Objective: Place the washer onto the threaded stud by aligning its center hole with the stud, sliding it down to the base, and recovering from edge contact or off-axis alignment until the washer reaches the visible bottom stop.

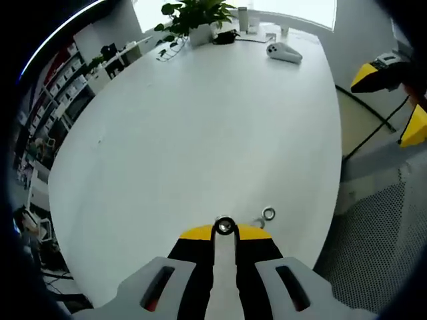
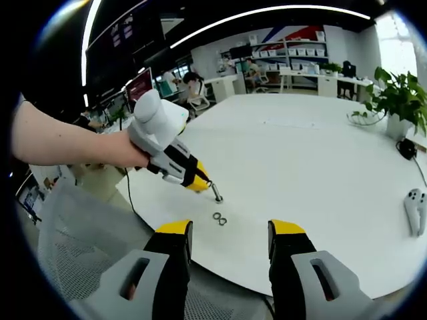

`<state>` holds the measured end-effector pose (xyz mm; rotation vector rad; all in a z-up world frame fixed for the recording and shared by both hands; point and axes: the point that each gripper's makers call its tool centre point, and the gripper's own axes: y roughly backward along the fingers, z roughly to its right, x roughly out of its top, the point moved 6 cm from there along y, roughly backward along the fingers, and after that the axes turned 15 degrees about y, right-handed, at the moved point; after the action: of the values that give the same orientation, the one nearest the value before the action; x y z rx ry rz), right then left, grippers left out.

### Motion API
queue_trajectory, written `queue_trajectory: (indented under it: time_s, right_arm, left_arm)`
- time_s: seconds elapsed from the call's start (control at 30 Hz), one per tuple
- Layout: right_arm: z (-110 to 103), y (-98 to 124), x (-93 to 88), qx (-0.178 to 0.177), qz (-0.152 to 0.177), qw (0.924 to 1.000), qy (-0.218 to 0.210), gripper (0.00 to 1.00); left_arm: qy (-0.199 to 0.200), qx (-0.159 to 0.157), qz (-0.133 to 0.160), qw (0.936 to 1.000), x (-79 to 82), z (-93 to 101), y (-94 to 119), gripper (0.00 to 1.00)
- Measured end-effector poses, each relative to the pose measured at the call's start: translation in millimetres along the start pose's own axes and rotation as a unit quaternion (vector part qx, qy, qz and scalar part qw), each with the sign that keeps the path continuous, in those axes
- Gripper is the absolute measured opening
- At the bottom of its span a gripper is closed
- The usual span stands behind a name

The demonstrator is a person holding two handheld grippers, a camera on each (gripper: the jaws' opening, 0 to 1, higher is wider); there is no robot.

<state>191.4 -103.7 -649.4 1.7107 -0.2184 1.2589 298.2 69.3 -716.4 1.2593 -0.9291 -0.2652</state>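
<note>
We hold the threaded stud in the clenched left tongs, tip down on the worktop. 2 washers lie just beside the stud — untouched. Right tongs hang released; next they must grasp 1 washer. The potted plant is far from the stud.

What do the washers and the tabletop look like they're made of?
The washers look like bare metal: small grey rings with a dull shine. The stud in the left gripper looks metal too. The table is smooth, matte white, probably laminate; I cannot tell for sure.
</note>
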Motion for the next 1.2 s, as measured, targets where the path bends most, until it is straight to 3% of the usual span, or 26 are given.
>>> queue_trajectory:
  time_s: [0.47, 0.9, 1.2]
  right_arm:
    - [0.5, 0.4, 0.2, -0.001, 0.002, 1.0000, -0.002, 0.47]
    - [1.2, 0.4, -0.9, -0.003, 0.000, 1.0000, -0.004, 0.46]
    - [3.2, 1.1, -1.9, -0.008, 0.000, 0.9999, -0.010, 0.46]
  left_arm:
    - [-0.003, -0.005, -0.025, 0.9997, 4.3, -5.5, -13.8, 0.08]
    - [-0.009, -0.006, -0.061, 0.9981, -7.4, -4.4, -37.1, 0.08]
    - [-0.006, -0.006, -0.070, 0.9975, -17.4, -1.0, -55.0, 0.08]
